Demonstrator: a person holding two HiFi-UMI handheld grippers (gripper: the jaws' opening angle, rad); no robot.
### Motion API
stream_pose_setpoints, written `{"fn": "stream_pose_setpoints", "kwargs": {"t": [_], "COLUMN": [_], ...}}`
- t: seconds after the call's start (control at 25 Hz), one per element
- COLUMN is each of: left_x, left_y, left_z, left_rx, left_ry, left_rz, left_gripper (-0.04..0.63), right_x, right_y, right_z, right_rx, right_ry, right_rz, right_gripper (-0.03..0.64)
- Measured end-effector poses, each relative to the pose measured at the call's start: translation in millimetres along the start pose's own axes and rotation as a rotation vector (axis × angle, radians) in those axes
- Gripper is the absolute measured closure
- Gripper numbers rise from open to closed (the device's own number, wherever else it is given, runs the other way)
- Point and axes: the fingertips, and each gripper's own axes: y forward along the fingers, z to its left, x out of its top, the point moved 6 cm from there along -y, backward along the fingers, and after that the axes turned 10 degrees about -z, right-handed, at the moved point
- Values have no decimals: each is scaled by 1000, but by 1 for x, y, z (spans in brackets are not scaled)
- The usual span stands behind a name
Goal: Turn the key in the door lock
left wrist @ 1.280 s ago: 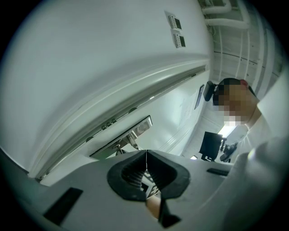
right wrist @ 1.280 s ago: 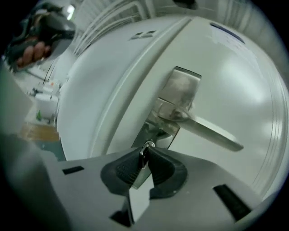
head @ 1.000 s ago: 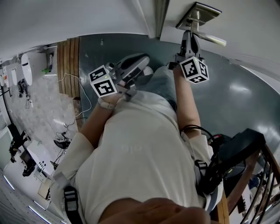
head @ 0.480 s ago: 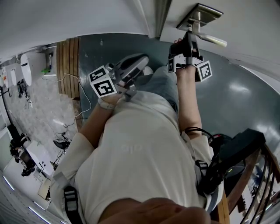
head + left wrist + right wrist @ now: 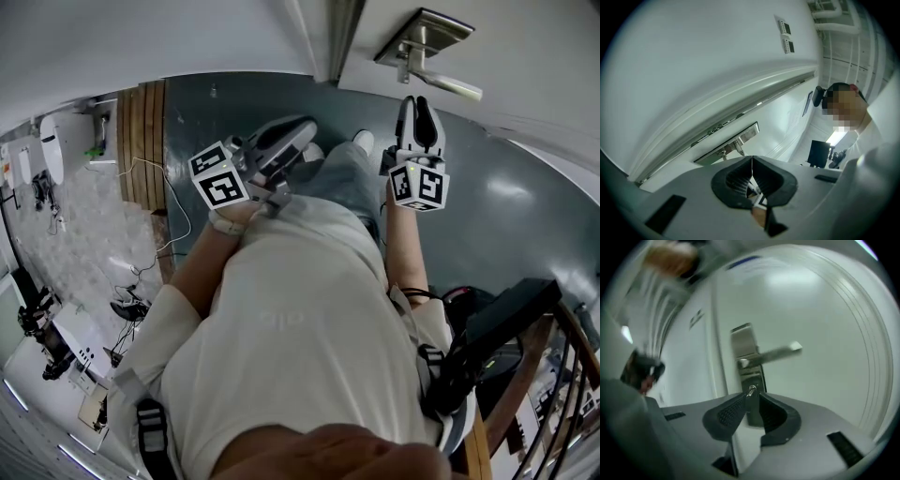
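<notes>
- White door (image 5: 544, 47) above dark grey floor (image 5: 506, 206), seen from overhead
- right gripper (image 5: 752, 398): jaws apart, have just been opening, pads off the key (image 5: 751, 390) that shows in the gap at their tips
- key sits in lock plate (image 5: 743, 341), below lever handle (image 5: 778, 352)
- left gripper (image 5: 752, 161): jaws pressed together, nothing between, facing white wall (image 5: 693, 70)

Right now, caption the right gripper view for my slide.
Right tool, jaws just opened and empty, faces the key below the door handle.

The lever handle (image 5: 776, 352) juts out just above the key (image 5: 751, 390); alongside them the door (image 5: 825, 333) offers free passage.
</notes>
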Motion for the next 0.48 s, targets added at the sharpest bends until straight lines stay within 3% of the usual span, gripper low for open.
{"fn": "stream_pose_setpoints", "kwargs": {"t": [0.12, 0.16, 0.2, 0.28, 0.48], "left_x": [-2, -2, -3, -3, -1], "left_y": [1, 1, 0, -1, -5], "left_z": [0, 0, 0, 0, 0], "left_rx": [-2, -1, 1, 3, 10], "left_ry": [-4, -7, -10, -15, -14], "left_rz": [-2, -3, -3, -4, -13], "left_gripper": [586, 586, 586, 586, 586], "right_x": [5, 2, -2, -9, -26], "right_y": [1, 5, 9, 20, 38], "right_z": [30, 36, 40, 40, 37], "right_rx": [123, 157, 182, 217, 289], "right_ry": [-925, -1140, -1283, -1405, -1525], "right_rz": [110, 130, 142, 167, 222], "right_gripper": [543, 541, 541, 540, 528]}}
